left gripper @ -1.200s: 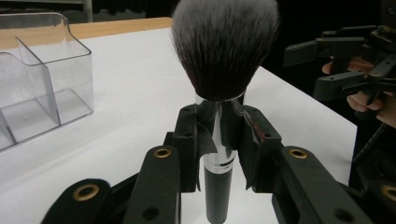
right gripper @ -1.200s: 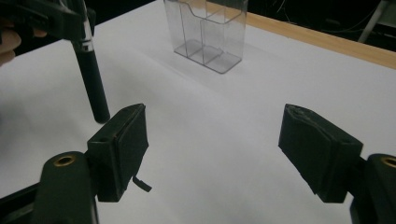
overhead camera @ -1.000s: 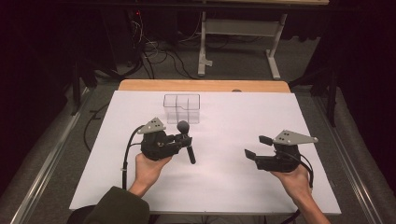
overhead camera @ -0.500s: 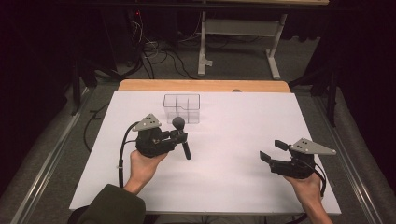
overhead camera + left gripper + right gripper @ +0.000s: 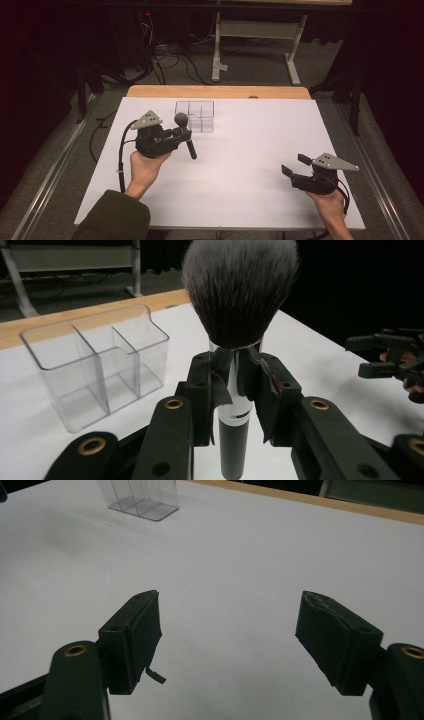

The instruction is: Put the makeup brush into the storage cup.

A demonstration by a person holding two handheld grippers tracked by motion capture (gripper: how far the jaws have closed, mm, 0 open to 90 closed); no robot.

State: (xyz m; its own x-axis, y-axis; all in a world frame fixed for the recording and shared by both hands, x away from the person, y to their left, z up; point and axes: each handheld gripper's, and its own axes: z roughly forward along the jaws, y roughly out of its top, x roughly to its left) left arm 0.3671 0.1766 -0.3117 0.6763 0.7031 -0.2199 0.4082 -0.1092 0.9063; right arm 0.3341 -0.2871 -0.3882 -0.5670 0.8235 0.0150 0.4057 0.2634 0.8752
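Jaws around upright brush (image 5: 235,315) — wrist level

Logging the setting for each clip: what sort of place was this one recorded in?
Most likely a lab or workshop data-recording station, not a home. A white-covered table stands in a dark room, loose cables run across the floor behind it, and the person works hand-held grippers: the left gripper clamps a makeup brush near a clear organizer.

A makeup brush (image 5: 235,315) with a dense, dark, pale-tipped head, a shiny silver collar and a black handle stands nearly upright, clamped at the collar, just in front of the clear, three-compartment plastic organizer (image 5: 195,116), bristles uppermost.
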